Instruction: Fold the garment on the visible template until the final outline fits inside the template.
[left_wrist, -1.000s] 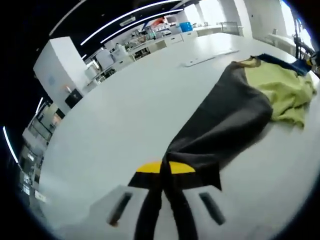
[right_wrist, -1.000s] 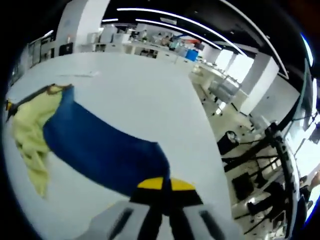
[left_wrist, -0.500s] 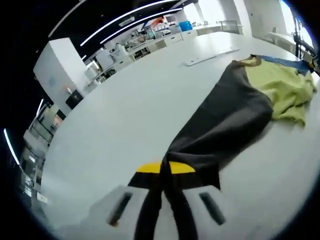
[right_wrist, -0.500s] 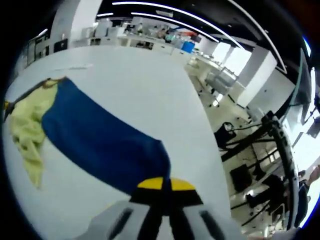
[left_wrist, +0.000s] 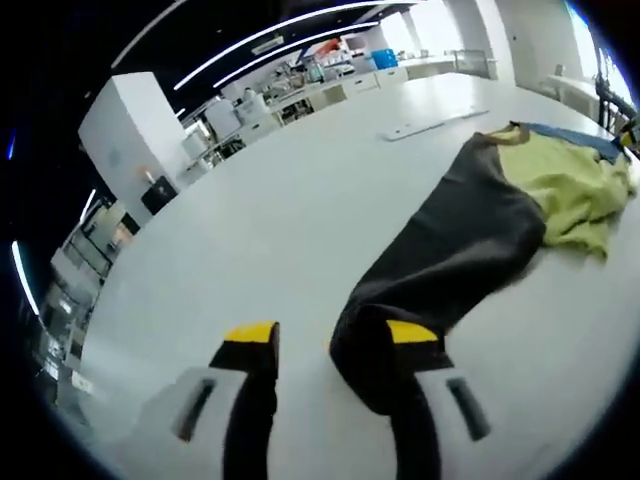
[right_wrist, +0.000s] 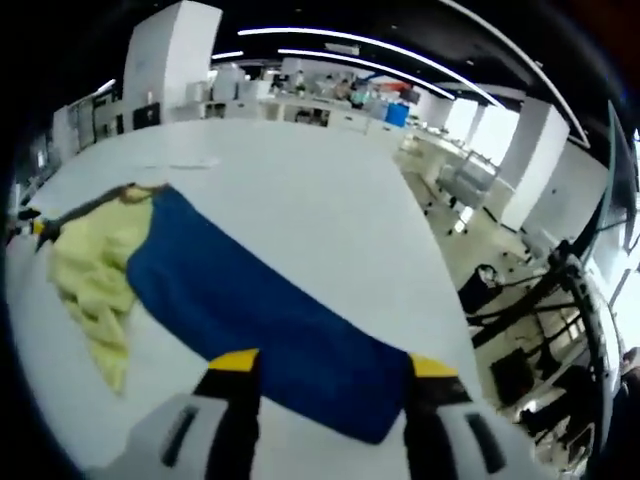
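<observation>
Garment (left_wrist: 520, 210) sprawls across a broad white table (left_wrist: 270, 240), a three-coloured piece with a dark grey sleeve (left_wrist: 450, 260), a yellow-green body (left_wrist: 575, 190) bunched in the middle, and a blue sleeve (right_wrist: 260, 310) running off the other way. In the left gripper view the left gripper (left_wrist: 330, 345) has its two yellow-tipped jaws spread apart, white tabletop showing between them. The cuff end of the dark grey sleeve lies draped over the right-hand jaw of that pair, covering part of its yellow tip; it rests on the jaw rather than being pinched. From there the grey sleeve stretches away toward the crumpled yellow-green body, beyond which a sliver of blue shows. A flat pale strip (left_wrist: 435, 122) lies on the table farther off, apart from the garment.

In the right gripper view the right gripper (right_wrist: 330, 365) is likewise spread, its jaws standing wide on either side of the blue sleeve's end. The blue cloth lies flat on the table between and just beyond the yellow tips, with neither jaw closed on it. The blue sleeve leads back to the yellow-green body (right_wrist: 95, 270), rumpled in folds, with a dark tan-edged collar (right_wrist: 100, 198) at its far side. The table's edge falls away on the right of this view, where floor, dark stands and cables show. Ceiling light strips and benches sit in the background.
</observation>
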